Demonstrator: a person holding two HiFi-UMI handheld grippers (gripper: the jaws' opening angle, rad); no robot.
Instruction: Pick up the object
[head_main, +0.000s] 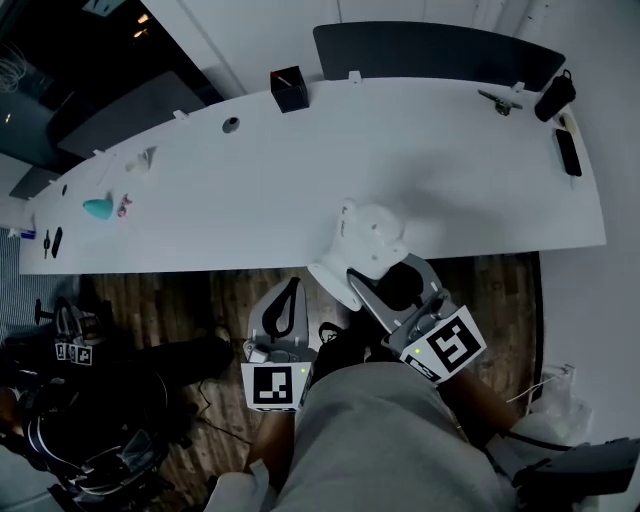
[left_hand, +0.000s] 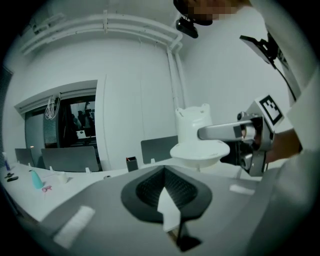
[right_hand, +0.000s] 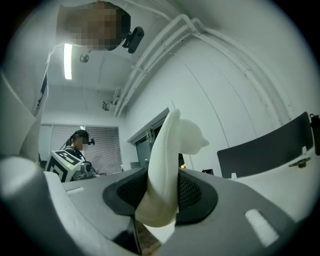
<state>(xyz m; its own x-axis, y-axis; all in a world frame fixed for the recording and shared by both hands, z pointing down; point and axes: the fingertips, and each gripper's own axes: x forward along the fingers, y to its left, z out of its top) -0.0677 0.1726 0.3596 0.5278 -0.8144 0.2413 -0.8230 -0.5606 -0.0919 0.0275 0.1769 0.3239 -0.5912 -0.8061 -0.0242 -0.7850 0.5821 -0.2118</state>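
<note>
**White object (head_main: 365, 240) hanging in the right gripper's (head_main: 385, 280) clamp at the table (head_main: 250, 190) edge**

At far left, a teal item (head_main: 97, 208) is lying on the long white table. A black box (head_main: 289, 90) is standing farther along, by the far rim. Below the near edge, over the wood floor (head_main: 180, 290), the left gripper (head_main: 290, 290) is pointing toward the table, its jaws pressed together with nothing between them. Just to its right, the right gripper is clamping the white object by its flared lower part, with a pad pressing on each side. It is holding the object clear of the tabletop at the near edge. From the left gripper's side, the object is showing upright, flared part lowest, above the table line. At far right, a black slab (head_main: 567, 152) is lying near the table's end, and a black pouch (head_main: 555, 95) is sitting just beyond it.
</note>
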